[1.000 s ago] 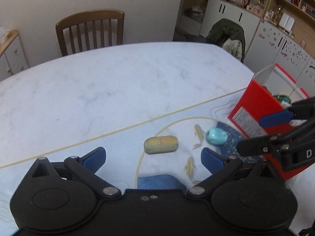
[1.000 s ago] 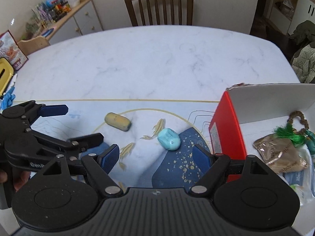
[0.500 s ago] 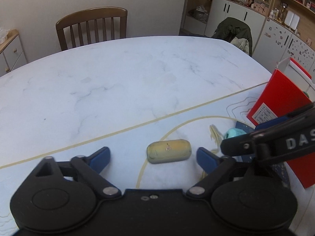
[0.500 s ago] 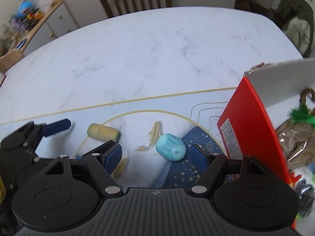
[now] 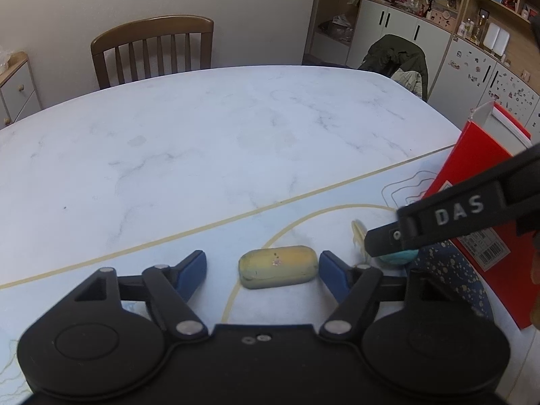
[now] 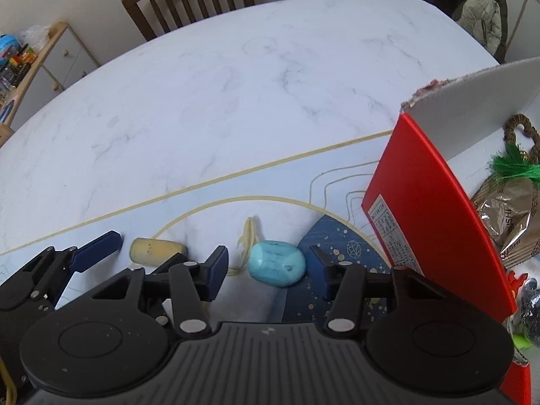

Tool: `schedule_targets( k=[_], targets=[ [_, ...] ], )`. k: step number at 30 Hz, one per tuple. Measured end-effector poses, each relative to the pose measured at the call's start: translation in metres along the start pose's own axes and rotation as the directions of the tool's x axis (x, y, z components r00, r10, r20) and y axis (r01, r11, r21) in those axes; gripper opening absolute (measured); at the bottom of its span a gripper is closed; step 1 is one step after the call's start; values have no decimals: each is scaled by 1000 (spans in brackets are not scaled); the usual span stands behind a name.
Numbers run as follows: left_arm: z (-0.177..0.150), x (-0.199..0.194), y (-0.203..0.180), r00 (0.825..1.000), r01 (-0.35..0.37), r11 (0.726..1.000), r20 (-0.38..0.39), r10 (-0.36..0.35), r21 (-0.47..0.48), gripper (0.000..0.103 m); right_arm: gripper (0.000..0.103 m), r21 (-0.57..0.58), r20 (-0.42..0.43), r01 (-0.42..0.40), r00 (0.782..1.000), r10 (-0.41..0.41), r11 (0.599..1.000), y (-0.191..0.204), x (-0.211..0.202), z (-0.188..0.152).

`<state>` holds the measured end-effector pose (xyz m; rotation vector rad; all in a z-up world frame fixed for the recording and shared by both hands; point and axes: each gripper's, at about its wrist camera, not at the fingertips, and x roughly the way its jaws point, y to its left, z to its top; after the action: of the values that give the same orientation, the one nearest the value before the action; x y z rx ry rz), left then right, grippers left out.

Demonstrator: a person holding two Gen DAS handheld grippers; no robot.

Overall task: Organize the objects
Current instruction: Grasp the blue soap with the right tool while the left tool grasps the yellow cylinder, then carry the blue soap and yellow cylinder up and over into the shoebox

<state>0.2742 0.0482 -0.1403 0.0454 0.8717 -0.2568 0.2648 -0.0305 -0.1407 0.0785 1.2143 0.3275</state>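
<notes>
A yellow oblong block lies on the table mat between the blue pads of my open left gripper, with gaps on both sides. In the right wrist view the same yellow block shows to the left, flanked by the left gripper's fingers. A turquoise rounded stone lies between the pads of my open right gripper, not squeezed. In the left wrist view the turquoise stone is mostly hidden behind the right gripper's finger.
An open red box stands at the right with a foil packet, a green tassel and other items inside. The marble table stretches ahead. A wooden chair stands at its far edge, cabinets beyond.
Both grippers have dropped and moved forward. The yellow block now sits between the left pads and the turquoise stone between the right pads. Both stay open.
</notes>
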Motion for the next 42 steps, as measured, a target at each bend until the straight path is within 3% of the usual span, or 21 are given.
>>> schedule_targets(
  k=[5,9,24,42],
  targets=[
    [0,-1,-1,1000,19,1000,-3,-19,-8,58,39,2,-18,15,1000,-15,1000,0,7,-2],
    [1,0,-2,999,37,999,-5,-37,-9,51,38,-13,-18,25,1000,-25,1000,2,7,-2],
    [9,-21,4,998,65,997,-21,-65,-39,50,38,-54,-10,-27,1000,27,998,2,-19,-7],
    [44,-104,-22,995,97,992,43,-94,-86,50,38,-231,68,-125,987,144,965,-15,-130,-24]
  ],
)
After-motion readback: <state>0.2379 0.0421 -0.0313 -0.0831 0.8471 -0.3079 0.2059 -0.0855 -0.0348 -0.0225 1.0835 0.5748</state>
